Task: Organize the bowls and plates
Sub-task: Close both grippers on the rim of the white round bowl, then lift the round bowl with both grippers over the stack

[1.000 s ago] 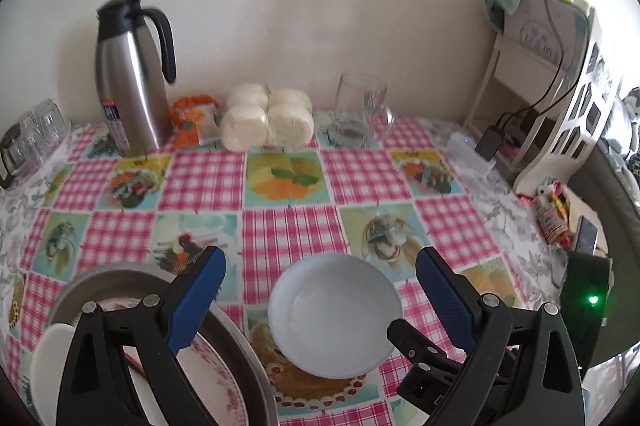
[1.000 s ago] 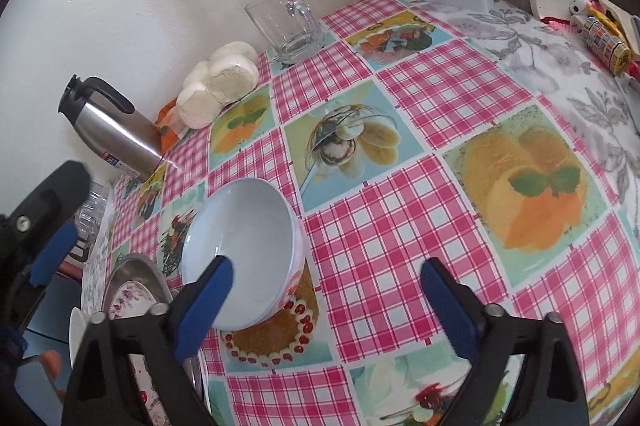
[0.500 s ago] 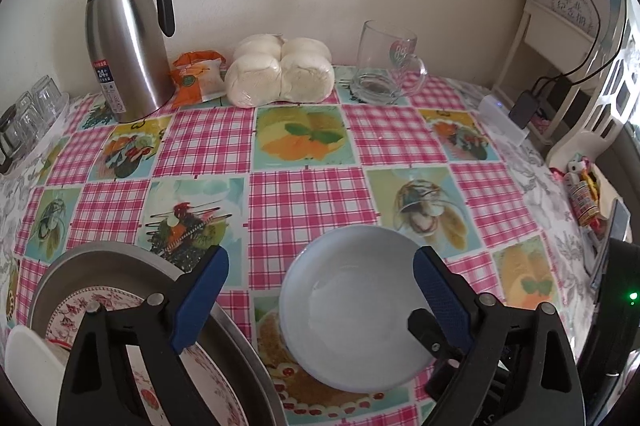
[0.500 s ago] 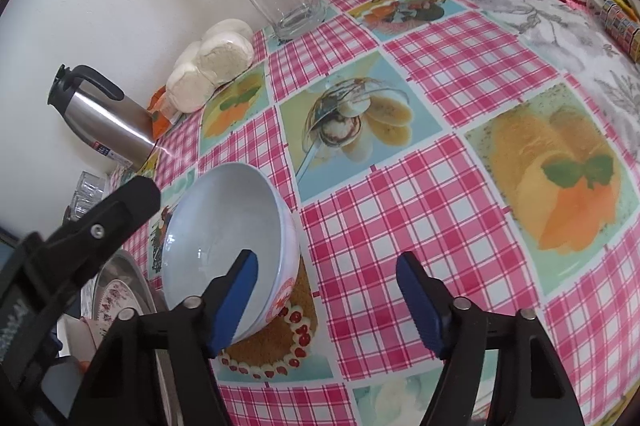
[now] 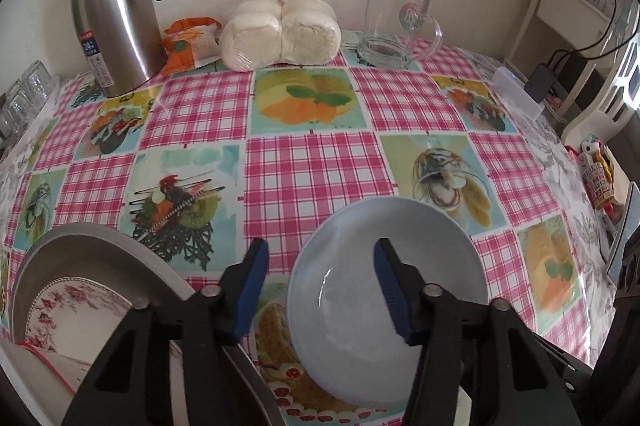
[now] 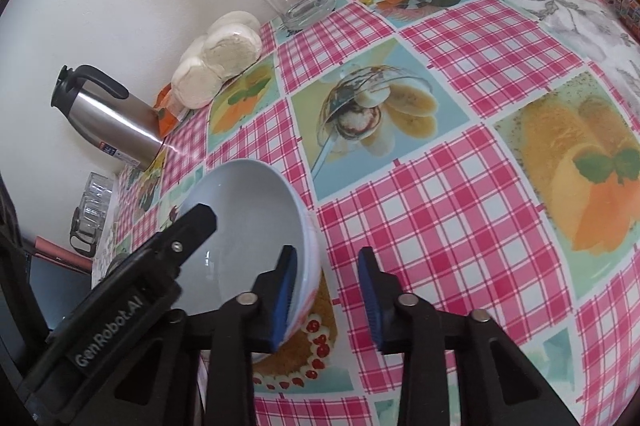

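A bowl, pale blue inside with a patterned outer wall, stands on the checked tablecloth. My left gripper straddles the bowl's left rim, one finger outside and one inside. Its jaws are closing, and the pads stand clear of the wall. My right gripper straddles the opposite rim of the bowl. Its jaws are closing too: the inner pad lies near the inside wall, the outer pad is apart from it. To the left sits a metal basin with a floral plate in it.
Along the wall stand a steel thermos jug, an orange packet, wrapped white buns and a glass mug. Small glasses sit at the left edge. A white shelf with cables stands at the right.
Both grippers have come down and closer to the bowl, and their jaws have narrowed from wide apart to straddling opposite rims. The bowl has stayed in place.
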### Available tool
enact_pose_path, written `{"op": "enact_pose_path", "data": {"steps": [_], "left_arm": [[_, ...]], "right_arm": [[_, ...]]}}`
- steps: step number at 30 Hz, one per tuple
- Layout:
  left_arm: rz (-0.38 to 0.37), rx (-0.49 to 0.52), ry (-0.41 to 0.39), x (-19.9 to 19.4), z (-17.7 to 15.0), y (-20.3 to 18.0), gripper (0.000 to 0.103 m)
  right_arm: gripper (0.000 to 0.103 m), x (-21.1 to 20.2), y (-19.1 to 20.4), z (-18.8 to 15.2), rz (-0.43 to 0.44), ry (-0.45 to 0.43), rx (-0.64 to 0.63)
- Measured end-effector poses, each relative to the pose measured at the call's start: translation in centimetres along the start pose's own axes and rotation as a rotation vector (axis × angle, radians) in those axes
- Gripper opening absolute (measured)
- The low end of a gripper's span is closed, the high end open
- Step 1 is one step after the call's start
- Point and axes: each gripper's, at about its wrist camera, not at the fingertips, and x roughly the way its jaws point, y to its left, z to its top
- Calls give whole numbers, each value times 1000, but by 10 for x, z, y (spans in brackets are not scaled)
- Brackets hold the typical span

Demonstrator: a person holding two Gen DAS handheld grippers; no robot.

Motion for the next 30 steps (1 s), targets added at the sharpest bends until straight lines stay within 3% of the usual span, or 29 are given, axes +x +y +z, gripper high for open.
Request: {"op": "enact_pose_path", "data": {"steps": [4, 9, 20, 30], "left_arm": [[-16, 13, 24, 6, -3, -4, 31], [-46, 1, 27, 2, -2, 0, 20], [-108, -5, 1, -26, 0, 0, 20], [-162, -20, -107, -82, 9, 6, 20]], "right_arm": [[10, 3, 2, -1, 4, 5, -8], [10, 2, 1, -1, -11, 8, -8], [10, -23, 2, -2, -18, -20, -2], [10, -69, 24, 0, 27, -112, -26]]}}
